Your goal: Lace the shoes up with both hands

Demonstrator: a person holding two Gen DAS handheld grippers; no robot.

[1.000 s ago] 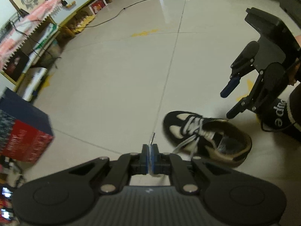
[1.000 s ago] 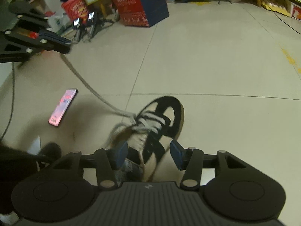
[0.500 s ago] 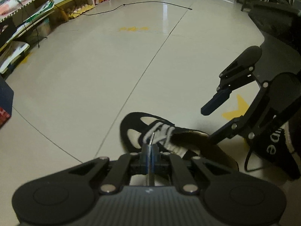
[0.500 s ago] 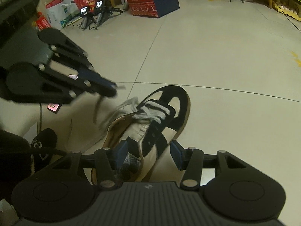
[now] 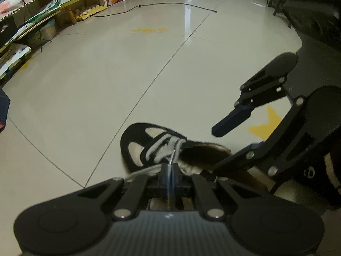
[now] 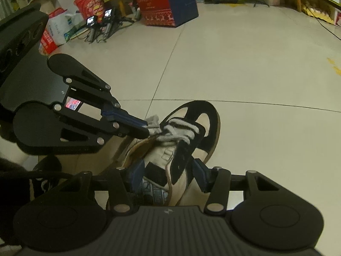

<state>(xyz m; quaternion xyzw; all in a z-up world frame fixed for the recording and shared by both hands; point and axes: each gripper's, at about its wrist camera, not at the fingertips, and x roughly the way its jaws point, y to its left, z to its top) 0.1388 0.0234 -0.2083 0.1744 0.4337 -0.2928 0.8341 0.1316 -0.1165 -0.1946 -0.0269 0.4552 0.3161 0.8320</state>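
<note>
- Left wrist view: the left gripper has its fingers pressed together on a thin strip of white lace, which runs up from the pinch to the laced front of the shoe.
- Same view: a second stretch of lace lies across the floor from the shoe's side toward the left finger arm.
- Same view: the shoe, black and cream, rests on the tiled floor just ahead of the fingers, toe pointing away, beside a tile seam.
- Same view: the right gripper reaches in from the right over the shoe's opening; one blue-tipped finger is clear above the heel, the other is low by the collar.
- Same view: a yellow floor mark shows behind that gripper, and a black cable trails across the far floor.
- Right wrist view: the right gripper straddles the shoe near its heel, fingers spread about halfway on either side of the collar; whether the pads press the shoe cannot be told.
- Same view: the left gripper comes in from the left, its closed tips at the top of the lacing, pinching the lace.
- Same view: a red and blue Christmas box stands at the far side of the floor.
</note>
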